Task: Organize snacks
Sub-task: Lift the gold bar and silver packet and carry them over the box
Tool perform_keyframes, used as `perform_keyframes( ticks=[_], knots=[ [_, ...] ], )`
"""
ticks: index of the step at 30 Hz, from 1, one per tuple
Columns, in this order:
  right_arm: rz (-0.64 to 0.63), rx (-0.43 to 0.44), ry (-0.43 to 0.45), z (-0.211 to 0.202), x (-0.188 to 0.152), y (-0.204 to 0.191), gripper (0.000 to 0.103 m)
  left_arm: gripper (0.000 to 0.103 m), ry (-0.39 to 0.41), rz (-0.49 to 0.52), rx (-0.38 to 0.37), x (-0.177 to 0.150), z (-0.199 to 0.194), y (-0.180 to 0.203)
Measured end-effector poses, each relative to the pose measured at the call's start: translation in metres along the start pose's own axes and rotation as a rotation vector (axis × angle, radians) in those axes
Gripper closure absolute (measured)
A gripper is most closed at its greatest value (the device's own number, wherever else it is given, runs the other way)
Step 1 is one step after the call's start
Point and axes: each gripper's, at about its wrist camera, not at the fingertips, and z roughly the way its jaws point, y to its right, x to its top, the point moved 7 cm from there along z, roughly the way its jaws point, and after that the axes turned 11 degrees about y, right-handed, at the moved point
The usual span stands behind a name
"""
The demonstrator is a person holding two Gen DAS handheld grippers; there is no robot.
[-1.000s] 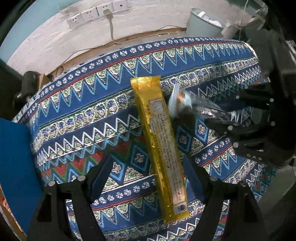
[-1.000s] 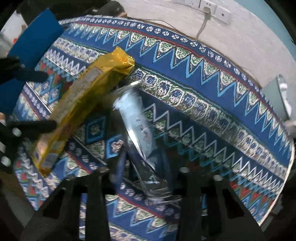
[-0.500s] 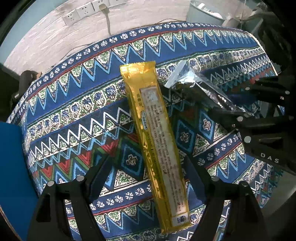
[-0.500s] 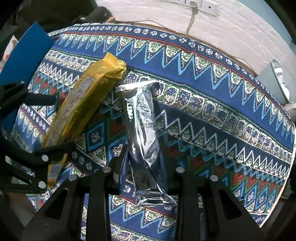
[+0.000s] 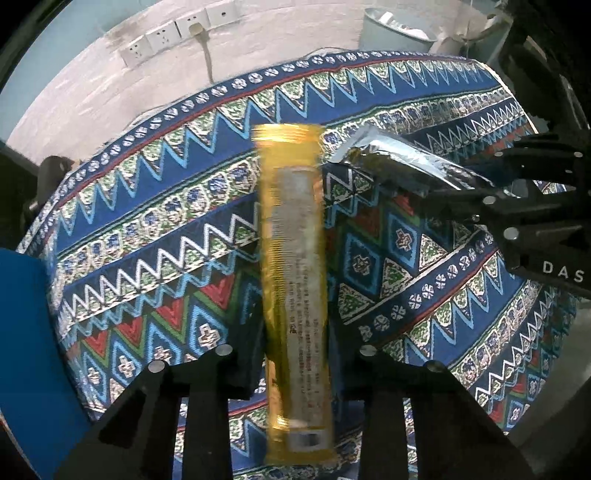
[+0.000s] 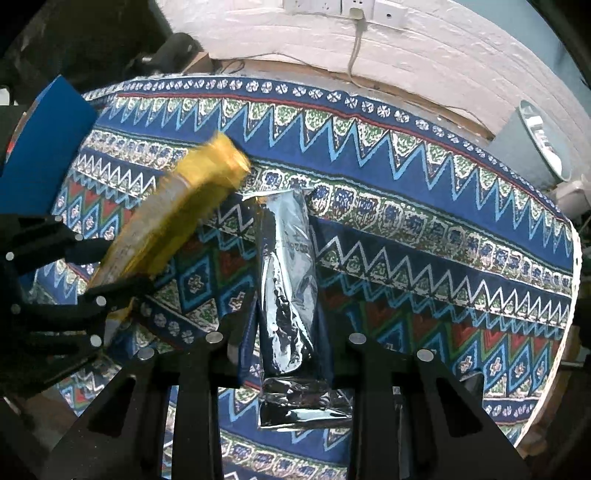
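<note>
A long yellow snack packet (image 5: pixel 291 258) runs lengthwise between the fingers of my left gripper (image 5: pixel 295 365). Its jaws are closing and the pads press the packet's lower sides. The packet looks blurred. A silver foil packet (image 6: pixel 288 266) sits in my right gripper (image 6: pixel 286 332), which is shut on its lower half. Both hang just over the patterned tablecloth (image 6: pixel 424 240). In the right wrist view the yellow packet (image 6: pixel 177 221) slants at the left, clamped by the left gripper (image 6: pixel 103 280). In the left wrist view the silver packet (image 5: pixel 406 162) and right gripper (image 5: pixel 480 184) are at the right.
The round table's cloth (image 5: pixel 147 240) fills both views. A blue flat object (image 5: pixel 22 350) stands at the table's left edge. A grey bin (image 5: pixel 395 33) and wall sockets (image 5: pixel 177 29) with a plugged cable lie beyond the far edge.
My left gripper's fingers, wide apart before, have closed on the yellow packet, which now lies straight between them. The silver packet has turned upright in the right gripper and stopped blurring.
</note>
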Motion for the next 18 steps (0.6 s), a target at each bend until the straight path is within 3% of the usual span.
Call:
perform_keyframes(
  ticks=[8,18],
  knots=[
    [0.006,-0.009,0.027,-0.02,0.004,-0.011,0.076,0.074,0.025,-0.023,0.035,-0.003,-0.023,-0.02],
    [0.007,-0.002,0.09,-0.054,0.017,-0.034,0.076,0.074,0.152,-0.02,0.082,0.0,-0.089,-0.049]
  ],
)
